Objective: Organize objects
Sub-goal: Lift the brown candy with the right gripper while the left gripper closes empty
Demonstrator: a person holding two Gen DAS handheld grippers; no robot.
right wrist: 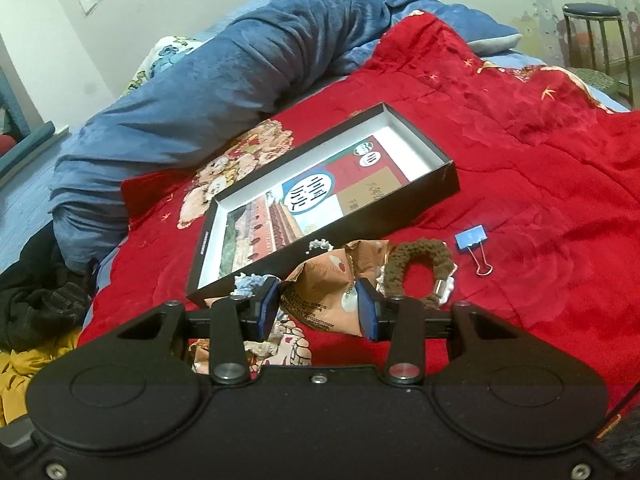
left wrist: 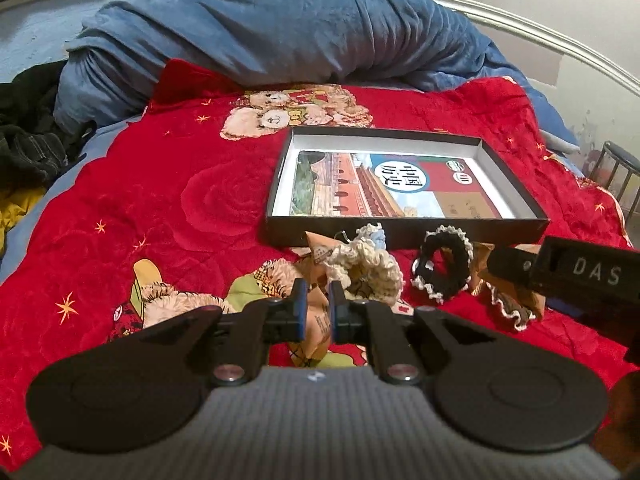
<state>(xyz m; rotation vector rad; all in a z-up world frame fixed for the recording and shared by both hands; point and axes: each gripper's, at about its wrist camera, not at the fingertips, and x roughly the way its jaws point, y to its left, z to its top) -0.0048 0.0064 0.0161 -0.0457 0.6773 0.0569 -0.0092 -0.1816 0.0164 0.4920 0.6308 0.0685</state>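
A black shallow box (left wrist: pixel 404 229) (right wrist: pixel 448 178) with a picture book (left wrist: pixel 392 188) (right wrist: pixel 304 204) inside lies on the red blanket. In front of it lie orange snack packets, a cream crocheted scrunchie (left wrist: pixel 372 268), a black scrunchie with white trim (left wrist: pixel 444 268) and a brown scrunchie (right wrist: pixel 420 264). My left gripper (left wrist: pixel 318 300) is shut on an orange snack packet (left wrist: pixel 320 320). My right gripper (right wrist: pixel 318 300) has its jaws on both sides of another orange snack packet (right wrist: pixel 324 296), touching it. The right gripper's body shows in the left wrist view (left wrist: pixel 568 276).
A blue binder clip (right wrist: pixel 474 242) lies right of the brown scrunchie. A rolled blue duvet (left wrist: pixel 272 36) (right wrist: pixel 208 76) lies behind the box. Dark clothes (left wrist: pixel 28 132) (right wrist: pixel 40 312) are piled at the left. A stool (right wrist: pixel 592 36) stands beside the bed.
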